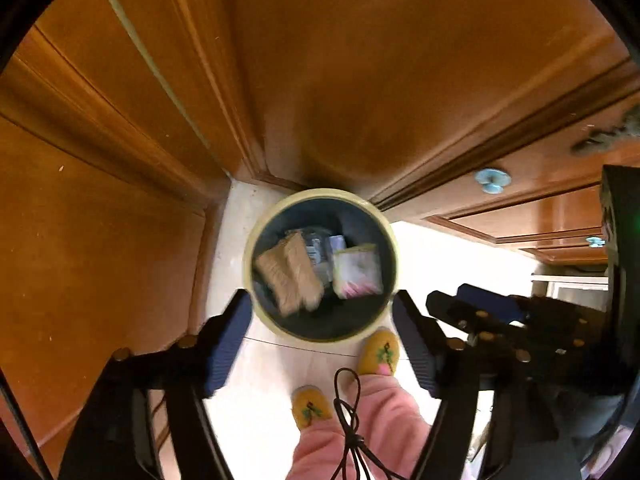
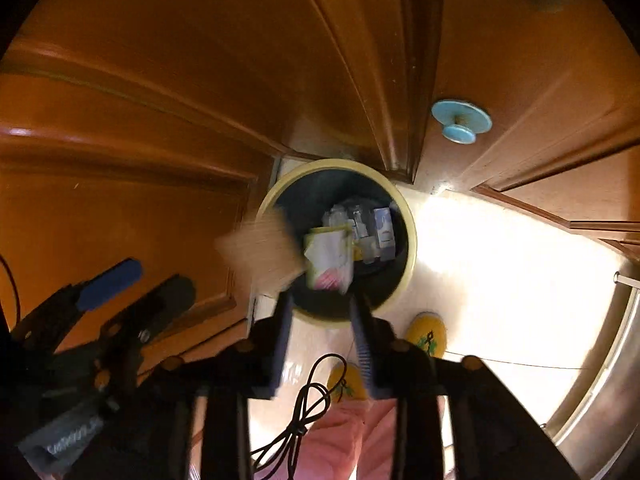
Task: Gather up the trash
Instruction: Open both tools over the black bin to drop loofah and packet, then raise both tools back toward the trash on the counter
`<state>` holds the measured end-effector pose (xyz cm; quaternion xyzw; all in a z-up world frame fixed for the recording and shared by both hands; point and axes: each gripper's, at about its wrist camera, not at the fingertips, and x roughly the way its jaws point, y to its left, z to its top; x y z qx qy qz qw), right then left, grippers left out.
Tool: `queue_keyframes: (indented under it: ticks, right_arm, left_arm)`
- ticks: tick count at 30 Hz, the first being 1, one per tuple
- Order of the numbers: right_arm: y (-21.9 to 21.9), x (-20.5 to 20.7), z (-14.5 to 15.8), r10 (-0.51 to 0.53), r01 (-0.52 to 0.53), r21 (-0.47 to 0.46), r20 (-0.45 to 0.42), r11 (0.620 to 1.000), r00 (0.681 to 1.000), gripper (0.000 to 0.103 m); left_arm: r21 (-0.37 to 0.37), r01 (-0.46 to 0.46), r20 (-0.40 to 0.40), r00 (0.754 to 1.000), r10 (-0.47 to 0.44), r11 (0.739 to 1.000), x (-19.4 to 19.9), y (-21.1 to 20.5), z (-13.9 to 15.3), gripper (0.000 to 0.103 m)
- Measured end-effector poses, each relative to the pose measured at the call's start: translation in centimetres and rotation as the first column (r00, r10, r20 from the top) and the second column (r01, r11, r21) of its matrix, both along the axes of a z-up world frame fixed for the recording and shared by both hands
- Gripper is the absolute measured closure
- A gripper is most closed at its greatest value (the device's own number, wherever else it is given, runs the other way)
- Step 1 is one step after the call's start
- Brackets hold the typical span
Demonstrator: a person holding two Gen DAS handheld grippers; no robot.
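Left wrist view: left claw point(image 1: 322, 330) fingers wide apart, empty, directly above trash bin point(image 1: 256, 236); brown paper wad point(image 1: 290, 276) blurred inside bin. Right claw point(image 2: 322, 334) fingers apart, empty, bin just ahead

Warm orange-brown wooden cabinet doors point(image 1: 320, 60) close in on every side, their panels framed by raised moulding. Pale blue round knobs point(image 2: 460, 120) sit on the door fronts (a second, smaller one point(image 1: 595, 241) shows further off). The floor point(image 2: 500, 260) is pale glossy tile, glaring white where light strikes it. A steel-coloured curved surface point(image 2: 612, 380) edges the far right.
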<state>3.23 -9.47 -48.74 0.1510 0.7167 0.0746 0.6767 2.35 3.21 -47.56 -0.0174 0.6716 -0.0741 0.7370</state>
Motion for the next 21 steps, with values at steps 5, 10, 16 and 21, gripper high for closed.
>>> queue_keyframes:
  ticks: [5,10,16,21]
  right_arm:
    - [0.3,-0.8,-0.1,0.014,-0.014,-0.001,0.017,1.000,1.000,0.067]
    - [0.4,-2.8,2.6,0.020,-0.019,-0.020,0.032,1.000,0.999,0.067]
    - [-0.7,-5.8,10.6,0.012,-0.011,-0.020,0.075,1.000,0.997,0.067]
    - [-2.2,-8.4,20.0,0.003,0.002,-0.029,0.148,1.000,0.989,0.067]
  left_arm:
    - [0.046,-0.007,0.036,0.999,0.005,0.999,-0.1,1.1,-0.8,0.028]
    - [0.108,0.060,0.085,0.994,-0.070,0.992,-2.0,0.1,1.5,0.028]
    - [0.095,0.076,0.075,0.994,-0.083,0.993,-4.3,-0.7,8.3,0.029]
    - [0.059,0.084,0.137,0.986,-0.091,0.995,-6.4,-1.1,16.9,0.029]
